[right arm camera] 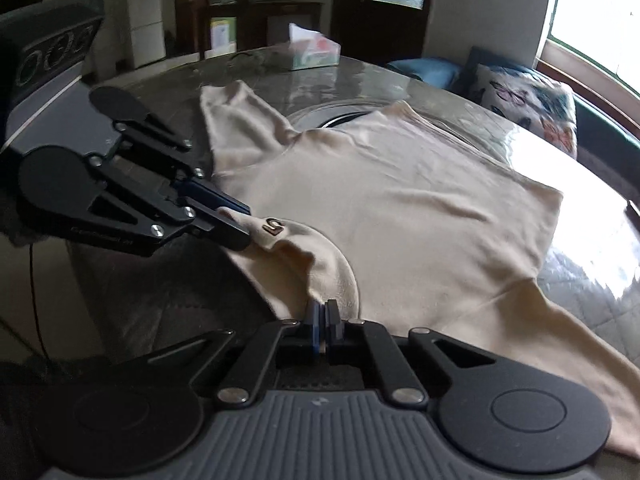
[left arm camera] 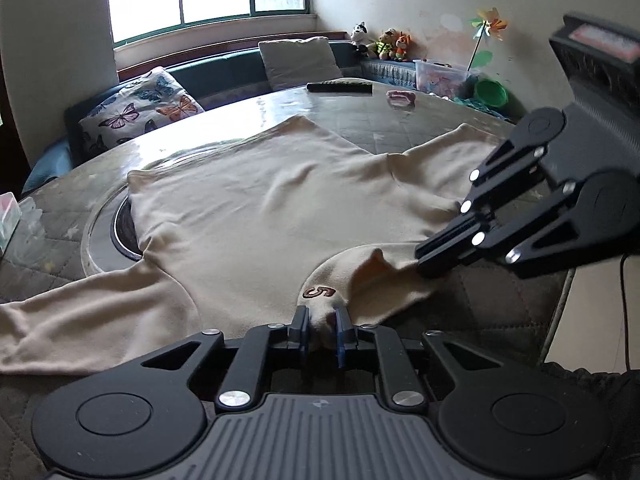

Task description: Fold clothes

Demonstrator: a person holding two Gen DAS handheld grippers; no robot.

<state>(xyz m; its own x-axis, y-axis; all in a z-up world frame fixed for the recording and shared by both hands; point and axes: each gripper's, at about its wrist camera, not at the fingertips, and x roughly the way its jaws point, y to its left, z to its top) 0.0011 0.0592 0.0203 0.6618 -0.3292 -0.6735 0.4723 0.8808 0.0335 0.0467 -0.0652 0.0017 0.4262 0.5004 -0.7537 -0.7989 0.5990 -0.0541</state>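
- Left gripper [left arm camera: 322,330] pinches the collar [left arm camera: 344,276] of the cream sweater [left arm camera: 256,216], beside the embroidered "5" [left arm camera: 319,292].
- Right gripper [right arm camera: 326,322] clamped on the collar's other side.
- Table edge [left arm camera: 516,320] just behind both jaws; bare glossy table [left arm camera: 360,116] well ahead.
- Sweater lies flat ahead of jaws, lightly wrinkled, sleeves spread outward.
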